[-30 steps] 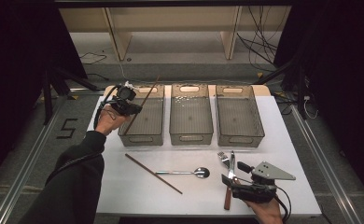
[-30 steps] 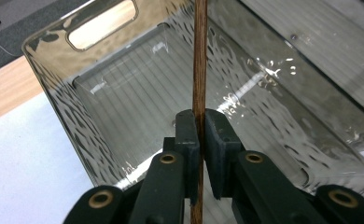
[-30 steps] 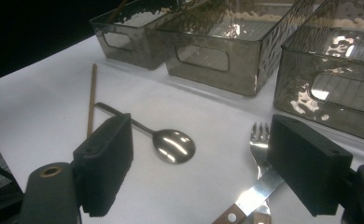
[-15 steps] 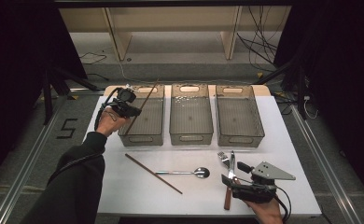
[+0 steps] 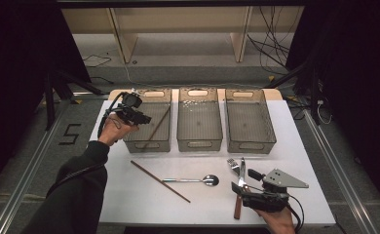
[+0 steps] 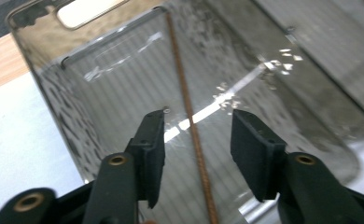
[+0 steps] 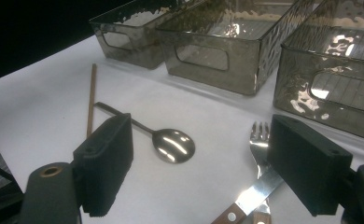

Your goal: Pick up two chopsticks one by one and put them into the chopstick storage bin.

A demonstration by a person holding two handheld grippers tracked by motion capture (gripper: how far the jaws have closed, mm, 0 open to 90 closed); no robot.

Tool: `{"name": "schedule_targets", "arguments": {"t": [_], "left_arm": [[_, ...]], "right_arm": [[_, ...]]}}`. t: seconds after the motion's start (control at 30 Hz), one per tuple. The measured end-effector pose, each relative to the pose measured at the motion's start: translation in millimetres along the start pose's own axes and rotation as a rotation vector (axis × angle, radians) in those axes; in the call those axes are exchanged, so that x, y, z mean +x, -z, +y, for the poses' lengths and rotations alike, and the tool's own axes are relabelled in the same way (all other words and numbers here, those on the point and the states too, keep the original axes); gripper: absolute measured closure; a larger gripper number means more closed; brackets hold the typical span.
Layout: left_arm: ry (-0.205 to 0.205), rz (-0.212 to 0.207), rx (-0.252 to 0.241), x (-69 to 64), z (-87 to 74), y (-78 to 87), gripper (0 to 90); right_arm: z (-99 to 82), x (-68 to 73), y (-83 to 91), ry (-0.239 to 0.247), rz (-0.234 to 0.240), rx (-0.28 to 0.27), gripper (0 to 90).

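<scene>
A: Left gripper, jaws just opened, apart over a chopstick lying loose in the left bin, upper left: release step.

B: Next, the second chopstick, lower centre. Right gripper, jaws apart, holds nothing.

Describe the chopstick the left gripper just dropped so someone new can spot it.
Start at the row of three smoky translucent plastic bins at the far side of the white table. In the leftmost bin, under the left gripper whose jaws have just been opening, lies a thin brown wooden chopstick, tilted diagonally. Its twin lies on the bare table beside the steel spoon.
</scene>
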State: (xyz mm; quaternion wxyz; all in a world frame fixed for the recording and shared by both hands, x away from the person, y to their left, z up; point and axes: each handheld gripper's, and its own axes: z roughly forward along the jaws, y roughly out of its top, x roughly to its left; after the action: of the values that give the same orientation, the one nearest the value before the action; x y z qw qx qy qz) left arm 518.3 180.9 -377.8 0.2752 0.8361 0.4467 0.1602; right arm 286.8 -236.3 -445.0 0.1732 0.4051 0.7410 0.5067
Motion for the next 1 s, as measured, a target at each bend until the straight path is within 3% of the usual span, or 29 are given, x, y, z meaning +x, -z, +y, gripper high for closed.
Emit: {"name": "schedule_targets", "arguments": {"t": [0.17, 0.33, 0.5, 0.63, 0.8, 1.0], "left_arm": [[-0.057, -0.038, 0.003, -13.3, -1.8, 12.3, 39.2], [-0.120, -0.072, 0.004, -25.4, -7.0, 24.5, 30.3], [-0.195, -0.114, 0.013, -39.9, -13.3, 34.4, 26.0], [-0.293, -0.145, 0.044, -54.0, -19.3, 38.3, 23.1], [-0.381, -0.182, 0.074, -69.6, -27.1, 41.0, 19.8], [-0.432, -0.210, 0.100, -79.7, -35.4, 42.5, 17.6]], "right_arm": [[-0.1, 0.0, 0.1, 0.000, -0.001, 0.000, 23.5], [-0.2, 0.5, -0.2, 0.000, 0.001, 0.001, 23.5], [-0.1, 0.9, -0.4, 0.000, 0.001, 0.001, 23.5], [-0.3, 0.9, -0.7, 0.001, 0.001, 0.003, 23.5], [-0.2, 1.0, -0.2, 0.001, 0.000, -0.001, 23.5], [-0.2, 1.2, 0.1, 0.001, 0.000, -0.003, 23.5]]}}
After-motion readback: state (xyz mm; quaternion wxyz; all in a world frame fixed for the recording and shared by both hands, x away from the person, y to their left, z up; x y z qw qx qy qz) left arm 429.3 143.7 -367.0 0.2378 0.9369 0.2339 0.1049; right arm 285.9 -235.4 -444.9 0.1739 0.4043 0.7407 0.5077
